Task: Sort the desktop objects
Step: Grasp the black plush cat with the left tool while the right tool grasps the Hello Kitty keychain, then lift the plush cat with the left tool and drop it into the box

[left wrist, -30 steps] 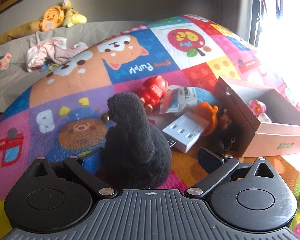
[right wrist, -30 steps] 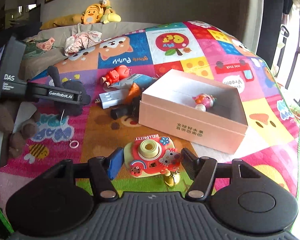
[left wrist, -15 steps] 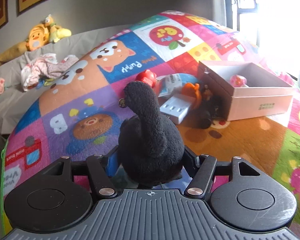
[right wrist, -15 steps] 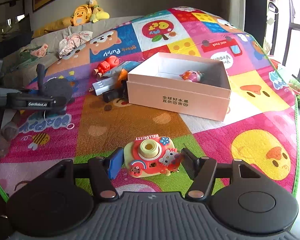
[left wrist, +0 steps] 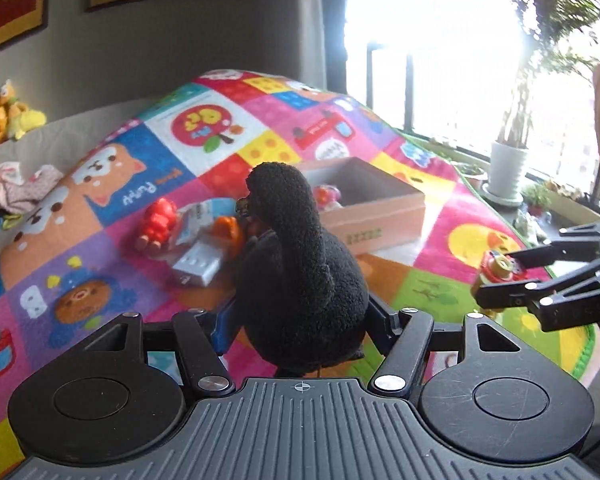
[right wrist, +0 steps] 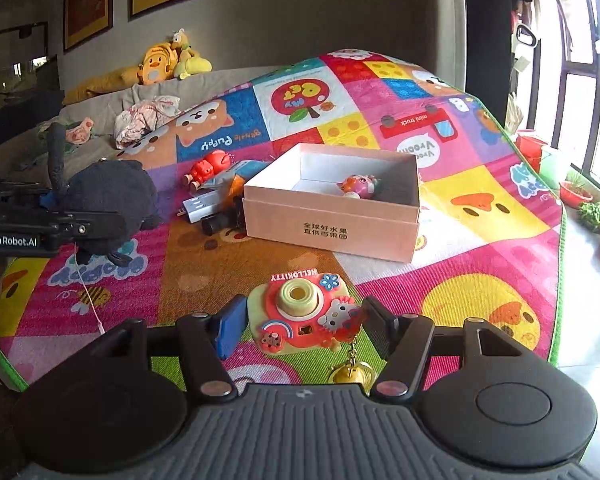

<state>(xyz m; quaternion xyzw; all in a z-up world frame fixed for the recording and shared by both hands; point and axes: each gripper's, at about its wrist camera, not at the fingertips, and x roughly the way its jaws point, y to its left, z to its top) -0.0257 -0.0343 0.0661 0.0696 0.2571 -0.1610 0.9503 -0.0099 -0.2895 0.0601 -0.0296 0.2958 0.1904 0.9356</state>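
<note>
Black plush toy (left wrist: 300,276) sits clamped in my left tool (left wrist: 300,320), lifted clear of the play mat (left wrist: 452,236); toy camera (right wrist: 304,312) is gripped between the fingers of my right tool (right wrist: 304,324), likewise held above the mat. The pink box (right wrist: 332,224), open-topped and resting on the mat ahead, already holds one small pink toy (right wrist: 358,185).

Risks, in my judgement: the plush is soft and bulky, so the grip may be on pile rather than body, and it could slide out on a quick swing. A thin white cord (right wrist: 88,296) hangs below it and could snag. The camera's gold bell charm (right wrist: 352,372) dangles beneath and may catch the box rim on entry. Both tools heading for one box invites a collision.

Surroundings: against the box's near-left wall lie a red figure (right wrist: 210,168), a white USB charger (right wrist: 202,206), an orange item (right wrist: 234,186) and a dark object (right wrist: 222,222), crowding any approach from that side. The right and front sides look open.
</note>
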